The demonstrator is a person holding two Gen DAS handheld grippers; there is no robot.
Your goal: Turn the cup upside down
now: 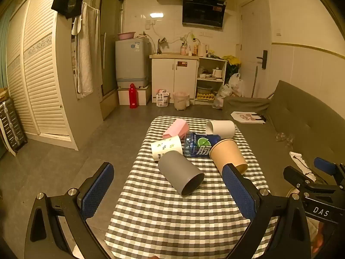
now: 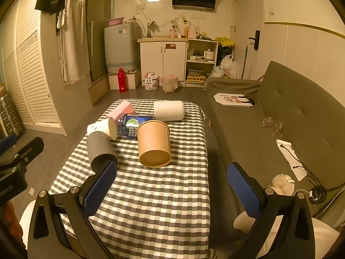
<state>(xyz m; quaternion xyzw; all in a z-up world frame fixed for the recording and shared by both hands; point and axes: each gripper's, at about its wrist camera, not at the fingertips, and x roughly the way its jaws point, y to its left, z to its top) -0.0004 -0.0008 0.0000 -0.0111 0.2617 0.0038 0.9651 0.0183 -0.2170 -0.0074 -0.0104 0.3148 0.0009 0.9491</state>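
Kitchenette backdrop: white cabinets, a washing machine (image 1: 132, 59), a red bottle (image 1: 133, 96) on the floor, a grey sofa (image 2: 286, 116) to the right.

Your bench (image 1: 172, 211) wears a grey-and-white checked cloth and carries:
- Grey cup (image 1: 180, 176), on its side, mouth toward you, nearest your left gripper (image 1: 170, 192).
- Brown paper cup (image 2: 153, 143), on its side, mouth toward you, nearest your right gripper (image 2: 172, 188).
- White printed cup (image 1: 166, 147), on its side, touching the grey cup's base.
- Plain white cup (image 2: 169, 110), on its side at the far edge.
- Blue-labelled bottle (image 1: 199, 145), lying between the cups.
- Pink box (image 1: 176, 128), tilted behind the printed cup.

Your left fingers (image 1: 98, 191) are spread wide and hold nothing. Your right fingers (image 2: 242, 191) are likewise spread and hold nothing. Both grippers hover short of the cups.
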